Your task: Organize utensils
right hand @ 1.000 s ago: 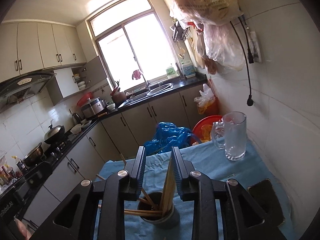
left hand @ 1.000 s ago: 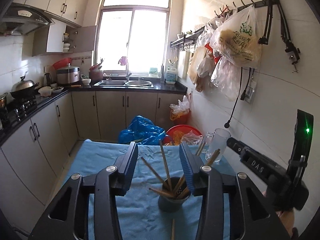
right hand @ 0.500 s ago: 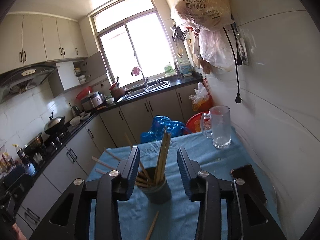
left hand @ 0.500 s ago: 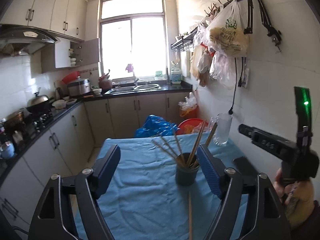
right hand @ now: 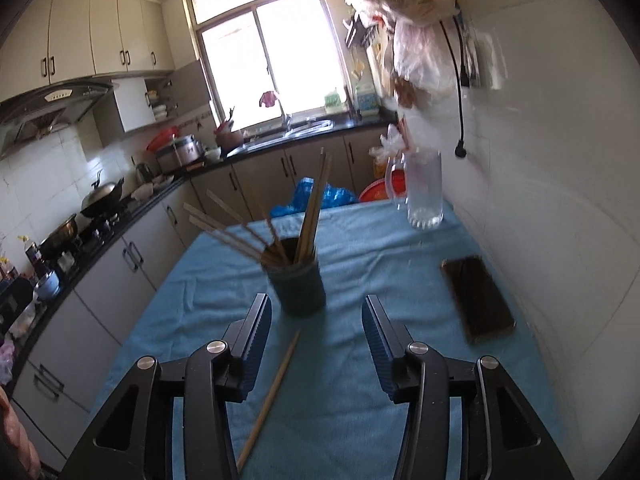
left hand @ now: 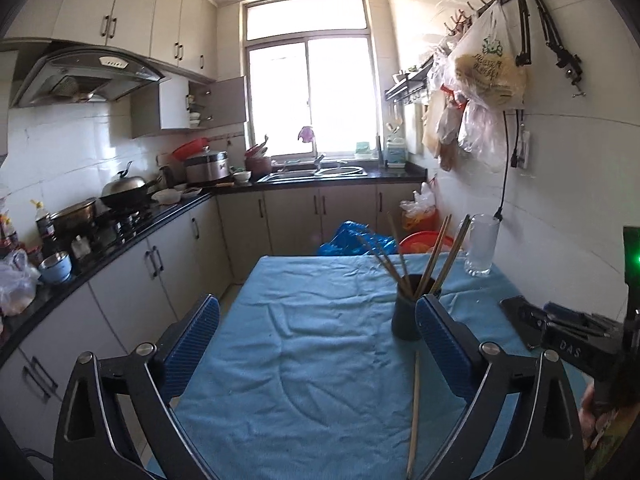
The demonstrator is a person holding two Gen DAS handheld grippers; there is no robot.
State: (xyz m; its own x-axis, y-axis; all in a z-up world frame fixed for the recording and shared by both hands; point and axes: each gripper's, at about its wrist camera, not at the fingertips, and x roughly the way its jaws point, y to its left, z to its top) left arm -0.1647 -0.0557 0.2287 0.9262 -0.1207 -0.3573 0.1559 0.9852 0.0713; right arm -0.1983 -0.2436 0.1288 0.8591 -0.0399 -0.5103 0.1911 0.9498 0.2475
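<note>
Both grippers, left [left hand: 318, 330] and right [right hand: 317, 330], gape empty; cup [right hand: 297, 286] of chopsticks [right hand: 312, 210] at twelve o'clock, loose chopstick [right hand: 269, 398] at six.

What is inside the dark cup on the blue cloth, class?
The dark cup holds a bundle of wooden chopsticks, fanning out above its rim. Their lower ends and the cup's bottom are hidden by its wall.
</note>
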